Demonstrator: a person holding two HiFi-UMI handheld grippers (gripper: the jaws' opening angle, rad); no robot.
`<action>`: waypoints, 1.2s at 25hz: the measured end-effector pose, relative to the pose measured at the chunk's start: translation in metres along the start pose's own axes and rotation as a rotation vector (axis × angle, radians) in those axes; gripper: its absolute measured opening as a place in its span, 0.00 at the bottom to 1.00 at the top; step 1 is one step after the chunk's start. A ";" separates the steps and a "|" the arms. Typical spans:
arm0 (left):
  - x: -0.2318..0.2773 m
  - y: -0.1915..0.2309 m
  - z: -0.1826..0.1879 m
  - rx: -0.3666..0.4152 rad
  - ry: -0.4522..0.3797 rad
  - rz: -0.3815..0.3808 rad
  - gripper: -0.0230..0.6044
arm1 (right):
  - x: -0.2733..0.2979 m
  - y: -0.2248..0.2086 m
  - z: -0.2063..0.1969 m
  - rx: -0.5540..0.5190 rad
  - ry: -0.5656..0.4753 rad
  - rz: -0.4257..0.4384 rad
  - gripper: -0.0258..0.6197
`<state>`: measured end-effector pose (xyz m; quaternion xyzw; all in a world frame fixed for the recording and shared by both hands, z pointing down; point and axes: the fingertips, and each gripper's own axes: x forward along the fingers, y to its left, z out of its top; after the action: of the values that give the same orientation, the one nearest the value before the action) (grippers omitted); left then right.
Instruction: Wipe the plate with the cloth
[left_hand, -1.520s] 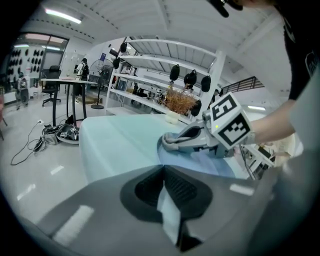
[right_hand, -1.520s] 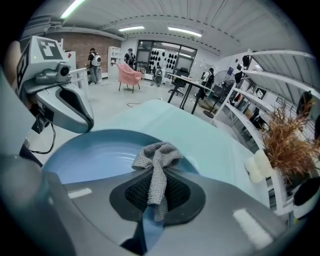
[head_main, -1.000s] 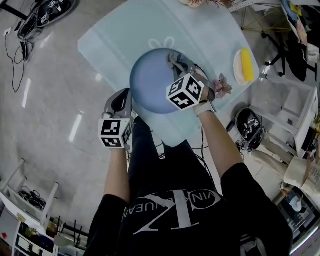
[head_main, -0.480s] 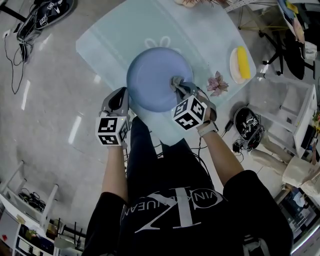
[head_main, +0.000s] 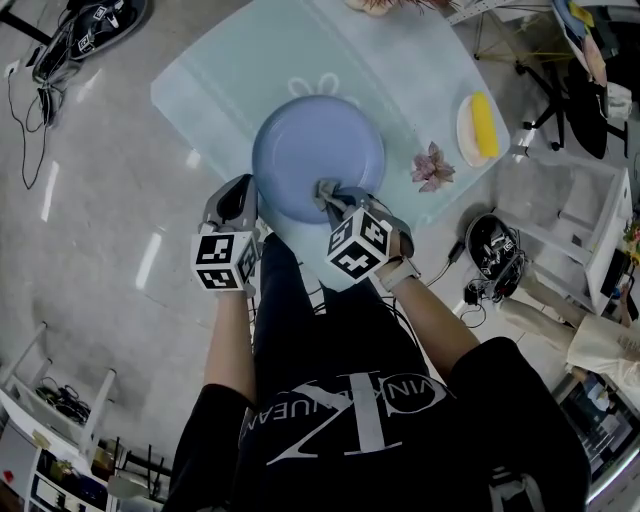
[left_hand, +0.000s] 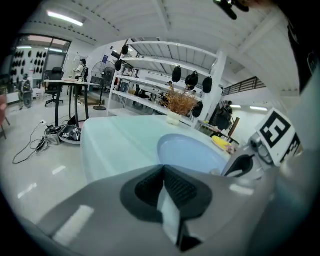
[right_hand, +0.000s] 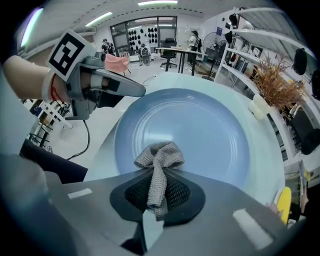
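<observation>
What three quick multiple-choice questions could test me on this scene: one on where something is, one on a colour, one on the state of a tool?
1. Where is the cloth? A on the floor; B on the plate; C on a shelf.
2. What colour is the plate? A blue; B red; C black.
3. The right tool is: A wide open and empty; B shut on the cloth; C shut on a spoon.

Answers:
1 B, the cloth's bunched end sits on the plate's near side.
2 A, it looks pale blue in every view.
3 B, its jaws pinch the grey cloth.
</observation>
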<state>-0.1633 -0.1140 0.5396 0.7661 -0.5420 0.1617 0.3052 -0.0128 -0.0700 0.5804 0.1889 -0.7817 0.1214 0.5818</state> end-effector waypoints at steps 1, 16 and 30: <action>0.000 0.000 0.000 -0.001 0.000 0.000 0.04 | 0.001 0.004 0.004 -0.001 -0.005 0.014 0.09; -0.001 0.003 0.001 -0.029 -0.002 0.003 0.04 | 0.023 0.029 0.092 -0.124 -0.137 0.092 0.09; 0.001 0.004 0.001 -0.020 0.005 0.000 0.04 | 0.036 -0.041 0.133 -0.106 -0.205 -0.044 0.09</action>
<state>-0.1669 -0.1164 0.5403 0.7624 -0.5430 0.1582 0.3144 -0.1191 -0.1668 0.5743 0.1864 -0.8380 0.0470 0.5108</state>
